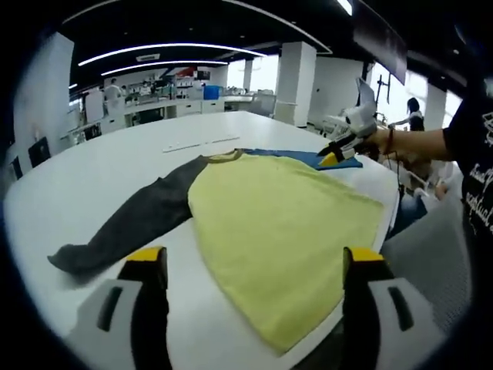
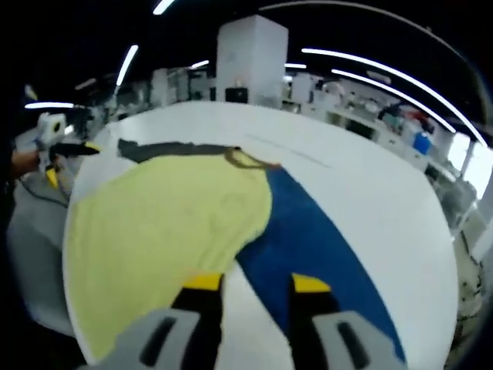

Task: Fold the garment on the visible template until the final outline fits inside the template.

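Observation:
A long-sleeved shirt lies flat on the white table (image 1: 92, 177). Its body is yellow (image 1: 281, 223), one sleeve is dark grey (image 1: 127, 227) and the other is blue (image 2: 308, 239). My left gripper (image 1: 254, 262) stands wide open at the table's near edge, its jaws on either side of the yellow hem and touching nothing. My right gripper (image 2: 256, 284) is open low over the blue sleeve, where that sleeve meets the yellow body, with no cloth pinched. The right gripper (image 1: 337, 154) also appears in the left gripper view, at the shirt's far side, held by a hand.
A thin pale strip (image 1: 199, 143) lies on the table beyond the collar. The table's rim (image 2: 69, 231) runs close along the yellow side. A person's arm (image 1: 420, 142) reaches in from the right. Desks and a white pillar (image 1: 296, 81) stand behind.

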Motion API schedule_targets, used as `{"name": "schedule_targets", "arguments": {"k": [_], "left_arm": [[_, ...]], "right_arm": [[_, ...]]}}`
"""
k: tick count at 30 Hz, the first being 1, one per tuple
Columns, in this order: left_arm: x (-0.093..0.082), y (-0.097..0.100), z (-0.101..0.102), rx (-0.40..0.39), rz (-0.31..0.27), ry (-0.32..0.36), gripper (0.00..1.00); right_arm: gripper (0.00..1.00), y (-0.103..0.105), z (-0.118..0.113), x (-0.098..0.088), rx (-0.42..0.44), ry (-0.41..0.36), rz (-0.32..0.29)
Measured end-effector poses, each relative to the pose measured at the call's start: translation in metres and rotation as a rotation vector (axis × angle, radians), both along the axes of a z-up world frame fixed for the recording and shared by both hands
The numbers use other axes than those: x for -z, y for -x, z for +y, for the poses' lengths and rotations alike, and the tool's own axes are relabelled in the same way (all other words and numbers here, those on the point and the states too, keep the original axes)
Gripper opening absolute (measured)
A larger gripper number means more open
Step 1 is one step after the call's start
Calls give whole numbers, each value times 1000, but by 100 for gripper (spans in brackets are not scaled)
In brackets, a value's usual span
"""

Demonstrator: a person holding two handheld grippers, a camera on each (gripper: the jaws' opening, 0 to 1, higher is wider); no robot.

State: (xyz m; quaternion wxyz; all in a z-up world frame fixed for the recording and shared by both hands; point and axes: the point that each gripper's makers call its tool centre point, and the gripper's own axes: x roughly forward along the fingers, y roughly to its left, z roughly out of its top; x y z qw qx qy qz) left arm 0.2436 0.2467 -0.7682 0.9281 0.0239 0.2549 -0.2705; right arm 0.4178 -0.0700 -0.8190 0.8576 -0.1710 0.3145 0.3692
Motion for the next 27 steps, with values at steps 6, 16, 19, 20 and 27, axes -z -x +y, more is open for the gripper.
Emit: {"name": "schedule_targets", "arguments": {"k": [6, 16, 19, 20, 27], "left_arm": [[-1, 0, -9, 0, 9, -2, 90], [-4, -1, -8, -29, -1, 14, 89], [-4, -1, -6, -36, -2, 11, 88], [-4, 0, -5, -40, -1, 12, 88], [-5, 2, 4, -77, -8, 30, 85]], "right_arm": [[24, -4, 10, 7, -22, 3, 16], [18, -10, 19, 21, -100, 77, 24], [16, -12, 20, 22, -117, 80, 21], [16, -11, 23, 21, -120, 74, 23], [6, -9, 31, 29, -134, 70, 37]]}}
